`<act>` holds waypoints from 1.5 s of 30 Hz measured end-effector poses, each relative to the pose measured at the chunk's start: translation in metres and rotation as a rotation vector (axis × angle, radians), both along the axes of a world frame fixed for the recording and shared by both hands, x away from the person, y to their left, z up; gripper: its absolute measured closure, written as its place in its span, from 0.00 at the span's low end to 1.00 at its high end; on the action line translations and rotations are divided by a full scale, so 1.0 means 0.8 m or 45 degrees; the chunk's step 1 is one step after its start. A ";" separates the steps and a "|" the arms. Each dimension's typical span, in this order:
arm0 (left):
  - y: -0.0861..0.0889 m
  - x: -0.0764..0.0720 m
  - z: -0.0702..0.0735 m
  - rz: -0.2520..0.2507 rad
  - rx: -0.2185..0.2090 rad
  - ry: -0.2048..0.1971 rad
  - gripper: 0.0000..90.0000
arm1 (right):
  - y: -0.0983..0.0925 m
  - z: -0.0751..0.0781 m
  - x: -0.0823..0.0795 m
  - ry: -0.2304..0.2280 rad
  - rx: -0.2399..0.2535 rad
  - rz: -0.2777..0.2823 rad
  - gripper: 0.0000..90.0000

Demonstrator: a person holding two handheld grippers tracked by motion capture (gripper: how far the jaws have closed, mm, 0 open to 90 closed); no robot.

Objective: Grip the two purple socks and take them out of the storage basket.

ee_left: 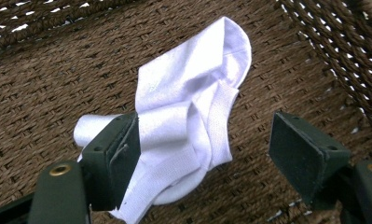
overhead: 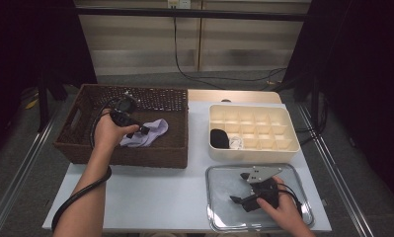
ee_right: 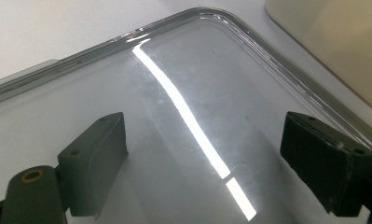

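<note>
A white sock point(ee_left: 188, 112) lies crumpled on the floor of the brown wicker basket point(overhead: 81, 143); from above the sock point(overhead: 152, 133) looks pale lilac. My left gripper point(ee_left: 204, 149) hovers just over it, jaws wide apart, the sock between them and lapping the left pad without being pressed. In the high view the left gripper point(overhead: 137, 129) sits inside the basket, held by a hand. My right gripper point(ee_right: 204, 154) rests open over the shiny metal tray point(ee_right: 267, 56), nothing between its fingers. From above the right gripper point(overhead: 241, 200) lies low over that tray point(overhead: 219, 217).
A cream compartment box point(overhead: 288, 148) stands right of the basket, with a black rolled item point(overhead: 219, 138) and a white item point(overhead: 235, 143) in its front-left cells. The table point(overhead: 150, 192) is white. Cables trail from both grippers.
</note>
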State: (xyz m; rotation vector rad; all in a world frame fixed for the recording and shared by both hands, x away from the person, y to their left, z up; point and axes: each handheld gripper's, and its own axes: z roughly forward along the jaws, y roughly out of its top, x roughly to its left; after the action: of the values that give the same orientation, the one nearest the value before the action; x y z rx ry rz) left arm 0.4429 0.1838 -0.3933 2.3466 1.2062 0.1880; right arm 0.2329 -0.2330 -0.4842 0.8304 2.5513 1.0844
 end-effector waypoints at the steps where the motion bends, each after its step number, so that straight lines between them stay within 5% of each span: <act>1: -0.001 0.002 -0.001 0.000 0.001 0.001 0.28 | 0.000 0.000 0.000 0.000 0.000 0.000 0.16; 5: -0.001 0.007 -0.002 0.020 0.011 0.040 0.29 | 0.000 0.000 0.000 0.000 0.000 0.000 0.16; 10: -0.003 0.012 -0.001 0.027 0.000 -0.004 0.29 | 0.000 0.000 0.000 0.000 0.000 0.000 0.16; 21: -0.010 0.023 -0.022 0.013 0.101 0.016 0.37 | 0.000 0.000 0.000 0.000 0.000 0.000 0.16; 28: -0.011 0.029 -0.033 0.025 0.137 0.040 0.49 | 0.000 0.000 0.000 -0.001 -0.001 0.000 0.16; 32: -0.006 0.029 -0.039 0.049 0.164 0.057 0.65 | 0.000 0.000 0.000 0.001 0.001 -0.001 0.16; 34: -0.003 0.029 -0.040 0.047 0.130 0.055 0.74 | 0.000 0.000 0.000 -0.002 0.000 0.002 0.16; 39: 0.000 0.030 -0.030 0.071 0.131 0.053 0.97 | 0.000 0.000 0.000 0.001 0.001 0.000 0.16; 45: 0.003 0.026 -0.006 0.056 0.102 0.033 0.99 | 0.000 0.000 0.000 -0.001 0.001 0.002 0.16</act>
State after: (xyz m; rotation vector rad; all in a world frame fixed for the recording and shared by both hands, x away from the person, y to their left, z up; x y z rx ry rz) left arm 0.4636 0.1860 -0.3980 2.3996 1.2852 0.2255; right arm 0.2332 -0.2332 -0.4842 0.8280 2.5512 1.0859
